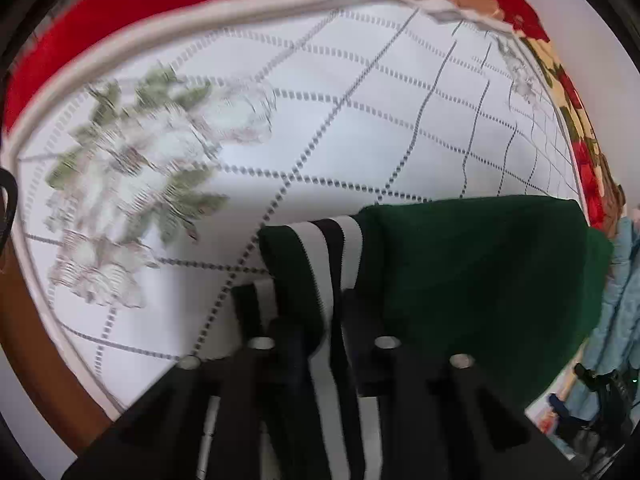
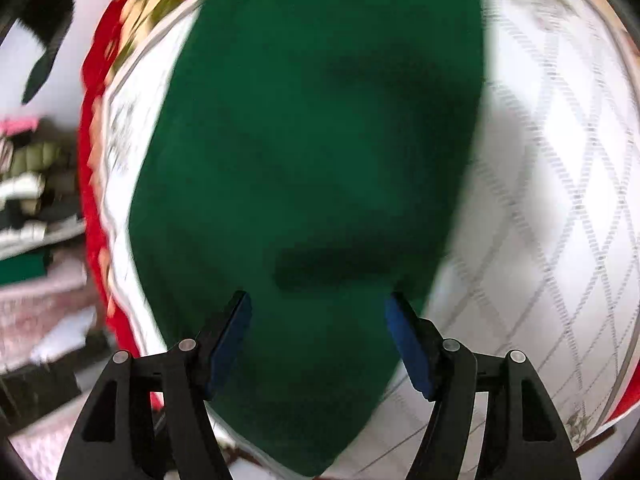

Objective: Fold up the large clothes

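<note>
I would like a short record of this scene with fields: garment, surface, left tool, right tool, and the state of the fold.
garment: dark green garment with a white and black striped band
surface: white cover with dotted diamond lines, red floral blanket under it
left tool: shut on the striped band
right tool: open, above the green cloth, holding nothing
fold state: cloth partly doubled over; final shape cannot be told

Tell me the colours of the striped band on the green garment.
White and black stripes on the striped band of the dark green garment, clearest in the left wrist view.
</note>
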Tool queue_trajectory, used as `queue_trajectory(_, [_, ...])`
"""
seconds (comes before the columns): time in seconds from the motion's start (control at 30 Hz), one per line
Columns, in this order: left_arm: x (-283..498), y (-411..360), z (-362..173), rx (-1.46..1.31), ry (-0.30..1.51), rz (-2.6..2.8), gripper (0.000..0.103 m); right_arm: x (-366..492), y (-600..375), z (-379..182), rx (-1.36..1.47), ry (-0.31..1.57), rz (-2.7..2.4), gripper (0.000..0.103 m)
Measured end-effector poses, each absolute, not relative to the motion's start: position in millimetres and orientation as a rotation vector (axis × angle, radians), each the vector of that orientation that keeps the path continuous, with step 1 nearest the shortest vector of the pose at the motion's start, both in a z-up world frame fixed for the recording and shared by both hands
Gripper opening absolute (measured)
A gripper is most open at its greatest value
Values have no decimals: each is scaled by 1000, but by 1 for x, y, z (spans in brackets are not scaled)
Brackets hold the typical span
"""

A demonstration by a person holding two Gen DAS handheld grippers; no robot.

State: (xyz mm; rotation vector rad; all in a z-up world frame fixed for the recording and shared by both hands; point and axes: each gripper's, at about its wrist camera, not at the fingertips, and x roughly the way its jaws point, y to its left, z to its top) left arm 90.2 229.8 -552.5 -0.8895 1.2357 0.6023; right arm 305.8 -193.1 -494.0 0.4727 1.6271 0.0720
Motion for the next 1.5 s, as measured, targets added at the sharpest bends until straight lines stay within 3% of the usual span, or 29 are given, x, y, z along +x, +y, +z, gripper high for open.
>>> queue_trajectory(0.07, [87, 223, -547, -844, 1229, 614, 10, 315, -219, -494, 492, 1540, 14, 72])
queue_trajectory(0.1, [87, 221, -546, -830, 1226, 615, 10, 326, -235, -497, 507, 1472, -10, 78])
queue_trajectory(0.13, [87, 220, -545, -818, 1229, 617, 10, 333, -243, -501, 518, 1442, -15, 93])
queue_trajectory(0.17, [87, 220, -546, -813, 1233, 619, 10, 348, -255, -513, 554, 1398, -7, 97])
queue_trajectory(0.3, [100, 221, -551, -763, 1256, 631, 10, 386, -277, -562, 701, 1385, 29, 97])
queue_trajectory(0.33, [105, 219, -551, -724, 1269, 629, 10, 390, -278, -558, 711, 1328, 28, 88])
queue_trajectory(0.37, [109, 219, -549, -696, 1273, 627, 10, 391, -276, -555, 701, 1309, 26, 72])
queue_trajectory(0.4, [113, 217, -547, -657, 1276, 631, 10, 389, -274, -550, 697, 1300, 31, 39])
queue_trajectory(0.43, [116, 215, -545, -620, 1281, 632, 10, 384, -275, -547, 721, 1288, 42, 27])
queue_trajectory(0.53, [127, 215, -534, -500, 1293, 657, 13, 359, -288, -535, 835, 1264, 46, 20])
queue_trajectory(0.7, [146, 205, -489, -286, 1289, 651, 14, 276, -315, -514, 928, 1385, -13, 19])
queue_trajectory(0.73, [149, 201, -480, -260, 1277, 645, 22, 263, -317, -510, 926, 1419, -20, 19])
queue_trajectory(0.77, [151, 197, -472, -245, 1267, 631, 31, 240, -320, -510, 922, 1489, -25, 20])
queue_trajectory(0.8, [154, 192, -466, -240, 1257, 612, 56, 224, -321, -514, 900, 1558, -24, 24])
queue_trajectory(0.83, [160, 184, -459, -247, 1248, 584, 88, 206, -323, -515, 852, 1632, -23, 32])
queue_trajectory(0.87, [164, 176, -455, -257, 1240, 551, 96, 194, -324, -515, 771, 1701, -29, 36])
queue_trajectory(1.0, [192, 128, -463, -267, 1247, 445, 98, 172, -337, -491, 501, 1722, -16, 39])
queue_trajectory(1.07, [206, 103, -472, -278, 1266, 396, 98, 175, -346, -465, 411, 1660, -14, 48])
queue_trajectory(1.13, [223, 77, -484, -305, 1262, 351, 98, 196, -354, -441, 349, 1573, 6, 89])
queue_trajectory(1.23, [248, 43, -504, -304, 1270, 303, 98, 249, -358, -430, 281, 1469, 64, 93])
queue_trajectory(1.37, [276, 17, -529, -270, 1310, 271, 98, 340, -338, -485, 172, 1535, 241, 92])
queue_trajectory(1.4, [279, 13, -537, -259, 1321, 266, 98, 358, -332, -500, 169, 1572, 297, 67])
queue_trajectory(1.43, [282, 11, -545, -242, 1333, 262, 98, 371, -321, -516, 123, 1609, 325, 24])
queue_trajectory(1.5, [283, 10, -557, -214, 1361, 266, 99, 382, -299, -522, 32, 1622, 372, 16])
